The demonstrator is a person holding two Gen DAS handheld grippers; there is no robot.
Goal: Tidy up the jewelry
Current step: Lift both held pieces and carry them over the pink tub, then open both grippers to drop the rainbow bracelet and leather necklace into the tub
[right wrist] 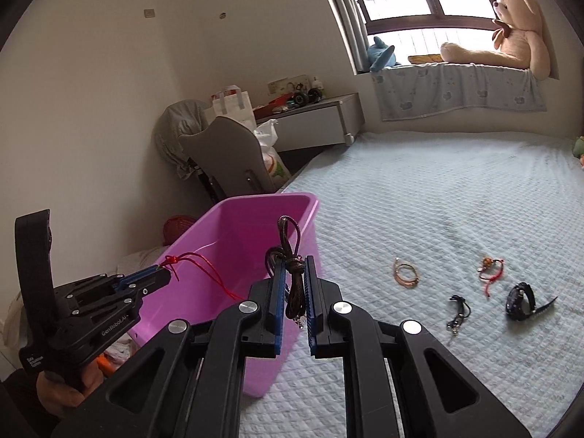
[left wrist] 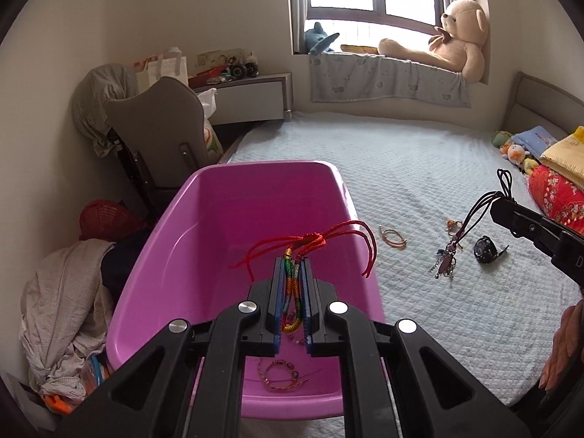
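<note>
In the left wrist view my left gripper (left wrist: 295, 261) is shut on a rainbow braided bracelet (left wrist: 293, 292). Its red cords (left wrist: 321, 237) splay out over the pink bin (left wrist: 262, 165). Another braided bracelet (left wrist: 281, 376) lies on the bin's floor. My right gripper (right wrist: 295, 260) is shut on a dark brown cord necklace (right wrist: 294, 288), just right of the bin's near corner (right wrist: 310, 200). From the left wrist, that necklace's charms (left wrist: 447, 259) dangle above the bed. On the bedspread lie a tan loop bracelet (right wrist: 405, 273), a red beaded bracelet (right wrist: 489, 270), a black watch (right wrist: 522, 301) and a small black clasp piece (right wrist: 458, 314).
The bin stands at the bed's left edge. Beyond it are a grey chair (left wrist: 157, 124) and a pile of laundry (left wrist: 65, 314) on the floor. A teddy bear (left wrist: 460, 40) sits on the window ledge. Pillows and soft toys (left wrist: 547, 168) are at the far right.
</note>
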